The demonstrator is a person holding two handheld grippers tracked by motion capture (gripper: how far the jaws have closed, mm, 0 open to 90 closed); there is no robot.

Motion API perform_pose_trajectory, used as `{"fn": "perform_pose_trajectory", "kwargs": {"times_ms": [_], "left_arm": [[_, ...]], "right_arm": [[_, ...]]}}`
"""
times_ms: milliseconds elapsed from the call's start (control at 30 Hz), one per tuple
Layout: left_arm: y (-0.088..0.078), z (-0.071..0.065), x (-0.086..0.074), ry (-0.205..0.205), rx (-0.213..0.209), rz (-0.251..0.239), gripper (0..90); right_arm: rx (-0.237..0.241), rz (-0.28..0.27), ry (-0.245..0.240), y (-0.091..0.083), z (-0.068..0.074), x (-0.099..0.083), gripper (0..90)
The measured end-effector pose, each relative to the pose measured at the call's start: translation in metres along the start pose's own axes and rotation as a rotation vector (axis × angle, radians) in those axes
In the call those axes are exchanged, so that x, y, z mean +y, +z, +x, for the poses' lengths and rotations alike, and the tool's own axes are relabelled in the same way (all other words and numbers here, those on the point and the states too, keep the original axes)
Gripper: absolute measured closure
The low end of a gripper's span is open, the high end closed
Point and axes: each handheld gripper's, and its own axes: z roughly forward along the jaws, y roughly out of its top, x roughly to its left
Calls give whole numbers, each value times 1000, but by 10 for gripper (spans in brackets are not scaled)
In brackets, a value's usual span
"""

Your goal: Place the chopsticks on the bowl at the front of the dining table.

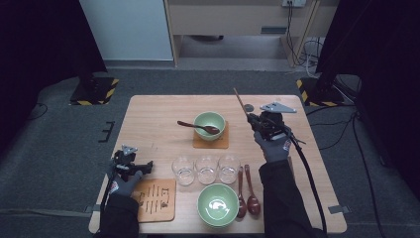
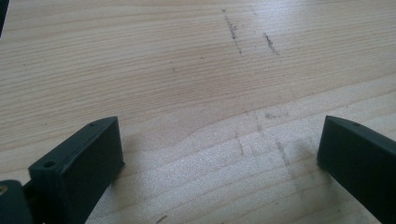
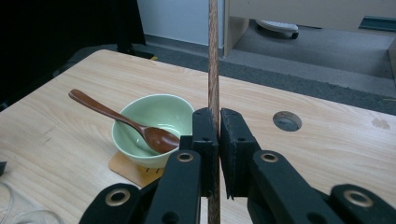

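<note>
Lower left of the high view: left gripper (image 1: 143,165) rests low over the table (image 1: 158,111), jaws spread apart with bare wood between them, beside a brown printed mat (image 1: 156,199). Lower centre: a green bowl (image 1: 218,204), two wooden spoons (image 1: 247,198), three glasses (image 1: 206,169) in a row. Right of centre: right gripper (image 1: 251,119), jaws clamped on a slim wooden stick (image 1: 240,102) that rises toward the upper left. Farther back: a second green bowl (image 1: 209,124) on a coaster, a spoon (image 1: 198,127) resting in it.

Chopstick (image 3: 213,56) ends beyond frame edges
</note>
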Motion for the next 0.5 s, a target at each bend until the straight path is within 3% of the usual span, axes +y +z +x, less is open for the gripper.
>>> {"fn": "perform_pose_trajectory", "kwargs": {"times_ms": [500], "left_arm": [[0,0,0,0,0,0,0]], "right_arm": [[15,1,-22,24,7,16,853]]}}
